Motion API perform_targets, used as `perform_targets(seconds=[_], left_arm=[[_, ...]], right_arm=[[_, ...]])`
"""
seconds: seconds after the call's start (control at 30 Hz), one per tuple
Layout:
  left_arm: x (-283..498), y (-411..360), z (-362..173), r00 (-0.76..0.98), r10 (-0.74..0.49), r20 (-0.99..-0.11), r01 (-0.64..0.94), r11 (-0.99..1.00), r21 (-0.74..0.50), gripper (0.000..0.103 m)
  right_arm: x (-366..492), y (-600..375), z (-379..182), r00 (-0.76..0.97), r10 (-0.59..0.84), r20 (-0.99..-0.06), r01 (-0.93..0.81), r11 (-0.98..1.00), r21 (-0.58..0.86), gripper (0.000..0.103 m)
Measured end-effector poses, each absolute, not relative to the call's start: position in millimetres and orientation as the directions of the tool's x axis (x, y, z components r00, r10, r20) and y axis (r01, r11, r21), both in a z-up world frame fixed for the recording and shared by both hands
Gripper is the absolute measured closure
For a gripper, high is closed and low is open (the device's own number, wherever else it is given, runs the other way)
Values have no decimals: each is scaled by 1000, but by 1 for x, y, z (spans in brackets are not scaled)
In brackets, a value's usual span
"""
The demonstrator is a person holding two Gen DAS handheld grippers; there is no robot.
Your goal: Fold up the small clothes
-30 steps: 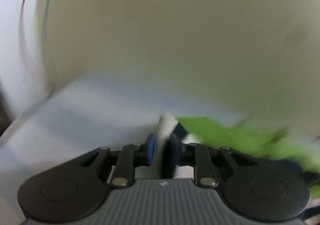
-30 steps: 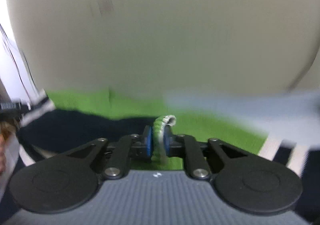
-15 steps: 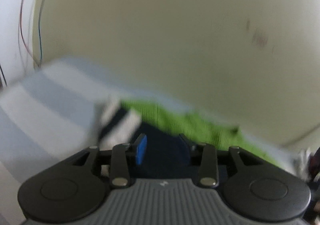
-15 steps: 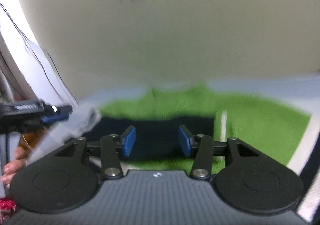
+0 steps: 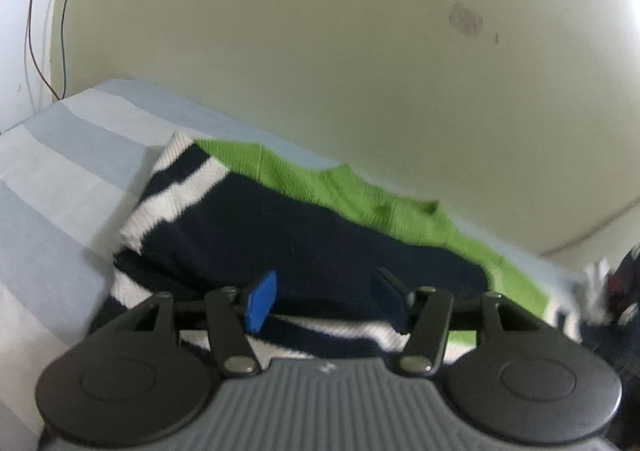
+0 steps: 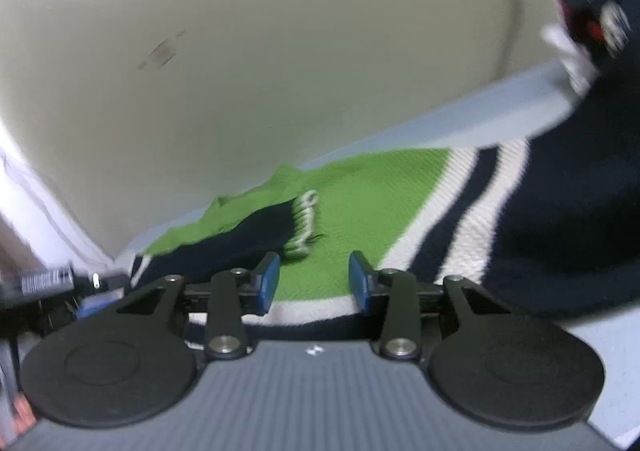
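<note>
A small knit sweater, green with navy and white stripes (image 5: 304,235), lies folded over on a blue-and-white striped surface (image 5: 60,155) against a cream wall. My left gripper (image 5: 326,301) is open and empty just above the sweater's navy part. In the right wrist view the sweater (image 6: 360,203) shows its green body, a navy sleeve with a ribbed cuff (image 6: 302,219) laid across it, and a striped hem. My right gripper (image 6: 314,283) is open and empty over the green part.
A dark navy garment with white and red marks (image 6: 584,155) lies at the right, also in the left wrist view (image 5: 620,287). Thin wires (image 5: 44,19) hang down the wall at the left. The other gripper (image 6: 48,283) shows at the far left.
A second ago both grippers were shut on the sweater's edges. Both have opened and let go, and the sweater now lies folded on the surface with both grippers drawn back slightly.
</note>
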State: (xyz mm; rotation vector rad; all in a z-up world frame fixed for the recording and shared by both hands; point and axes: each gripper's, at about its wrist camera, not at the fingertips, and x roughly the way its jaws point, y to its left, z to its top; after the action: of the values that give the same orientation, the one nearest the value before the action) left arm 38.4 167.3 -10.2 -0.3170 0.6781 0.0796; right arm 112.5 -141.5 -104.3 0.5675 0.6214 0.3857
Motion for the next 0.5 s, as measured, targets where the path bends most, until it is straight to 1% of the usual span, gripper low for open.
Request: perform_targets(seconds=[0.07,0.1,0.17,0.23,0.3,0.37,0.5], left_arm=[[36,158,-22,797,3,-604,-153,968,-197,48],[36,153,-24,795,17,-606,-138,979,-153,48],[35,146,-28,799,32,-600,-125,986,-115,44],[29,144,-28,798,29,-603,-111,989,-100,39],[29,141,-30,796,22,-605,-95,991,-89,31],[29,139,-31,795,15,-606,-84,993,-87,25],[29,140,-32,795,2,-607,-78,992,-99,22]], right_arm=[[116,-145,-108,751,512,-417,-159,753,638,62],[117,-144,-111,752,513,-414,-157,749,644,62],[119,-139,-118,755,507,-416,-159,757,634,62],[129,-129,-123,757,504,-416,-165,764,624,59],[132,-124,-127,757,506,-413,-172,765,620,56],[126,-133,-122,757,510,-409,-176,762,623,54],[126,-135,-121,756,514,-406,-181,760,625,52]])
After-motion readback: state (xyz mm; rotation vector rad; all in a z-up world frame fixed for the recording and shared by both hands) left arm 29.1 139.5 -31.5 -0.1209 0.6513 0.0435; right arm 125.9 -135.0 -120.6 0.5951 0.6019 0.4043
